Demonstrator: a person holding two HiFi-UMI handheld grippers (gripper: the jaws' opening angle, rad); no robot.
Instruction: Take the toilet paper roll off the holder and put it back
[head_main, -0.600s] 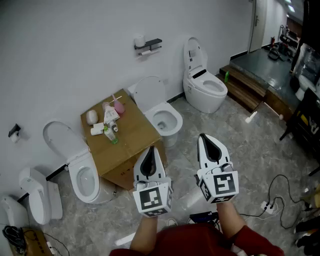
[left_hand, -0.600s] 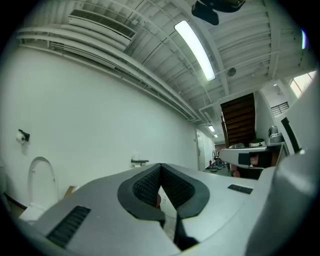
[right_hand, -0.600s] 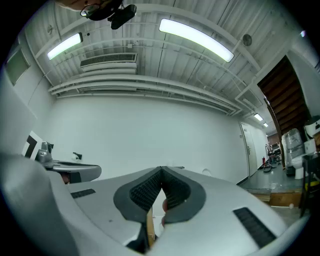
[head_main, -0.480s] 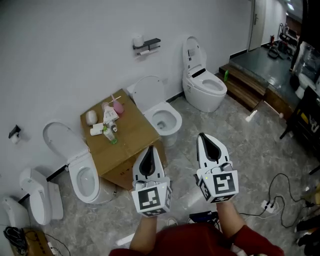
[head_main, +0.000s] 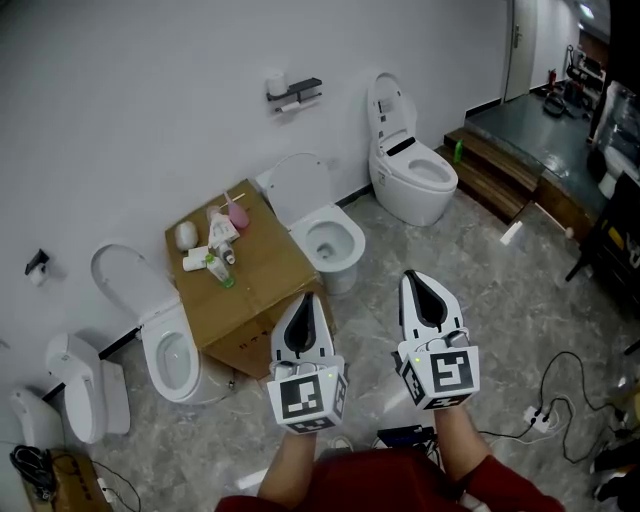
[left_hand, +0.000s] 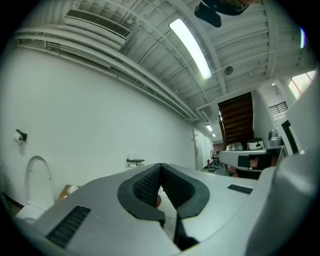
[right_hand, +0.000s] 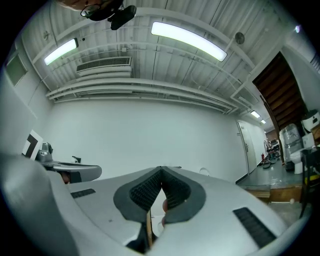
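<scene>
The white toilet paper roll (head_main: 277, 81) sits on a dark wall-mounted holder (head_main: 303, 90) high on the white wall, far ahead of both grippers. In the left gripper view the holder (left_hand: 135, 161) shows as a small dark shelf just above the jaws. My left gripper (head_main: 307, 297) is held low over the floor by the cardboard box, jaws shut and empty. To its right, my right gripper (head_main: 409, 275) is also shut with nothing in it. Both point level toward the wall, and the closed tips show in the left gripper view (left_hand: 161, 165) and the right gripper view (right_hand: 161, 169).
A cardboard box (head_main: 259, 277) with bottles and small items stands between two open toilets (head_main: 327, 236) (head_main: 166, 345). A third toilet (head_main: 412, 172) is at the right, beside a raised dark platform (head_main: 503, 160). Cables (head_main: 553, 395) lie on the floor at the right.
The head view has drifted slightly, so the room sits a little further right. Both grippers keep their places and stay shut.
</scene>
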